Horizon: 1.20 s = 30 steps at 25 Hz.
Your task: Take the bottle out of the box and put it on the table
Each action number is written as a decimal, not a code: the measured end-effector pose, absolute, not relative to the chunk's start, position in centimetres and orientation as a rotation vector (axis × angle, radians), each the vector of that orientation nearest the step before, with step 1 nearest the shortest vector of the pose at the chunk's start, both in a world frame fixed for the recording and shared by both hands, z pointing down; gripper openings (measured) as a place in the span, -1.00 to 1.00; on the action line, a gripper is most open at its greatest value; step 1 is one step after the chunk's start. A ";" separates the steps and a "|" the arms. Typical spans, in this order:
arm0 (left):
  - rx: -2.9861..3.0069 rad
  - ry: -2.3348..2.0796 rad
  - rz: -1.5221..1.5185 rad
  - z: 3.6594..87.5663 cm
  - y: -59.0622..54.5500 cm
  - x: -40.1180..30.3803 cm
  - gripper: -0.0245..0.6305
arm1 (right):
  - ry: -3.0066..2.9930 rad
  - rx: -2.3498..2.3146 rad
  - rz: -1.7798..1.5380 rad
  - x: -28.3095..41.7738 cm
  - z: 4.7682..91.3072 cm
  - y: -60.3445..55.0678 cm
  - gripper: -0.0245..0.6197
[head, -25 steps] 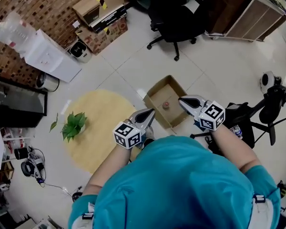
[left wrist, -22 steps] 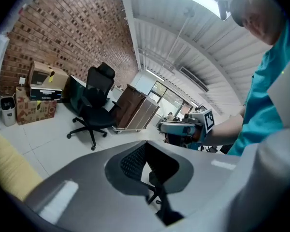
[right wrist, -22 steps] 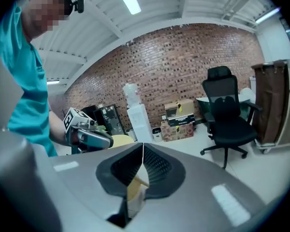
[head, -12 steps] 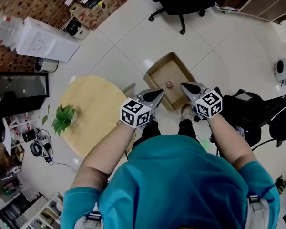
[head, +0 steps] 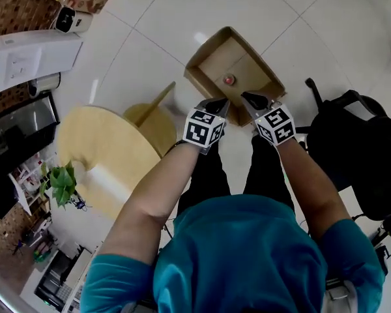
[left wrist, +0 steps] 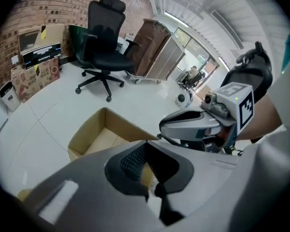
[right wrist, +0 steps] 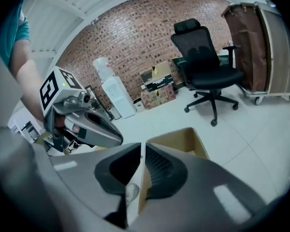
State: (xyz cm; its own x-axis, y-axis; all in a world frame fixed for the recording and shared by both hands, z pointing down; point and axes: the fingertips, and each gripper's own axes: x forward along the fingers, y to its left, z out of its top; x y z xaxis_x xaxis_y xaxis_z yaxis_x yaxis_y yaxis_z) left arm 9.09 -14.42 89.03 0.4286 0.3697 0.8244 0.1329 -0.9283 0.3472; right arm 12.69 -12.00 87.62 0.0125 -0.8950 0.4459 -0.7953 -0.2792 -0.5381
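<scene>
Bench: the round yellow bench (head: pixel 94 155) fills the left of the head view, well apart from the box. We judge that a weak grip would fail on that long carry.
Box: the open cardboard box (head: pixel 247 59) sits on the floor at upper middle. Its near wall lies just beyond both tips, so a careless reach could snag or shove it.
Left: our left tool (head: pixel 216 103) has its jaws together, with nothing between them.
Right: our right tool (head: pixel 253 99) has its jaws all but together, a thin slit, and holds nothing.
Bottle: the bottle (head: pixel 229 79) is in the box with only its red cap showing, just beyond the two tips.
Risk: if we reach in with the jaws closed, we think the tips would knock the bottle over.
</scene>
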 end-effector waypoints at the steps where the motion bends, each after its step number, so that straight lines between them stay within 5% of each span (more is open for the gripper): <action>1: 2.466 0.455 1.547 92.5 -14.9 8.2 -0.93 | 1.780 -2.141 -1.133 11.6 90.7 -12.3 -0.82; 6: 2.478 0.538 1.814 109.0 -18.1 1.1 -0.87 | 1.697 -2.172 -1.227 4.1 105.7 -13.6 -0.75; 12: 2.454 0.640 2.043 119.7 -19.4 0.8 -0.56 | 1.742 -2.173 -1.247 3.5 114.4 -14.6 -0.72; 16: 2.459 0.754 2.183 124.3 -19.9 0.3 -0.38 | 1.738 -2.143 -1.288 2.7 117.2 -15.2 -0.71; 30: 2.460 0.898 2.414 132.6 -21.9 -0.6 -0.32 | 1.740 -2.163 -1.250 2.3 120.4 -15.2 -0.71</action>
